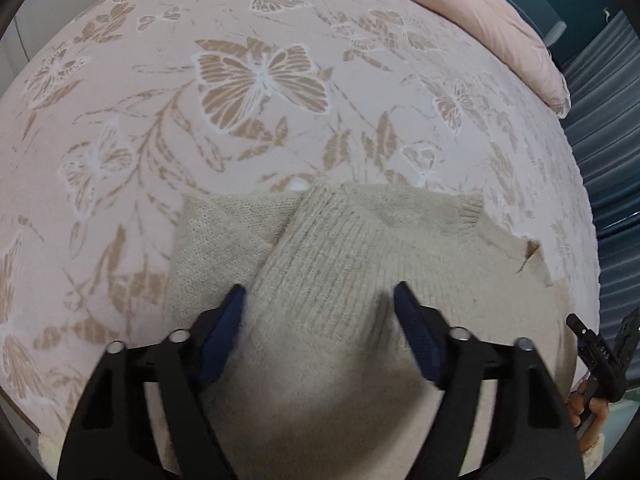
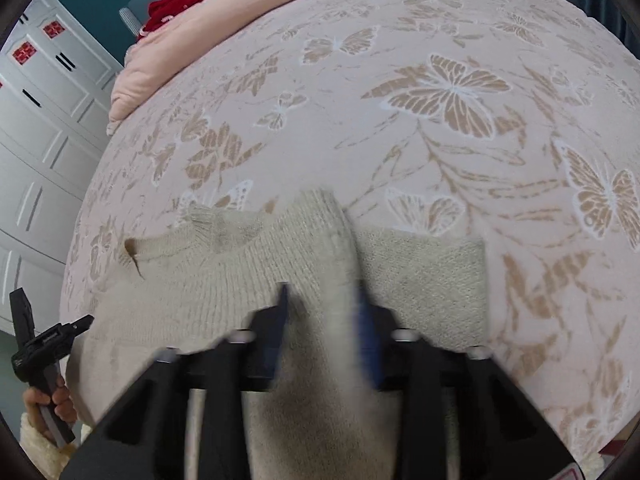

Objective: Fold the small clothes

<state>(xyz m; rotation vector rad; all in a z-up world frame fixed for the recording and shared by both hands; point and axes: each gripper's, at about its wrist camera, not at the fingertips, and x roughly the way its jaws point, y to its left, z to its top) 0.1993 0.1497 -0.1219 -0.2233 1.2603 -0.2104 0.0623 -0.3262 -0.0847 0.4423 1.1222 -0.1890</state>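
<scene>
A beige knitted sweater lies flat on the pink butterfly-patterned bedspread, one ribbed sleeve folded diagonally across its body. My left gripper hovers over the sleeve with its jaws wide apart, holding nothing. In the right wrist view the same sweater fills the lower middle. My right gripper has its blue-padded fingers on either side of the folded sleeve, partly closed; motion blur hides whether they pinch the fabric.
A pink pillow lies at the bed's far edge, with a red garment beyond it. White panelled cupboards stand left of the bed. The other gripper shows at the edge of each view.
</scene>
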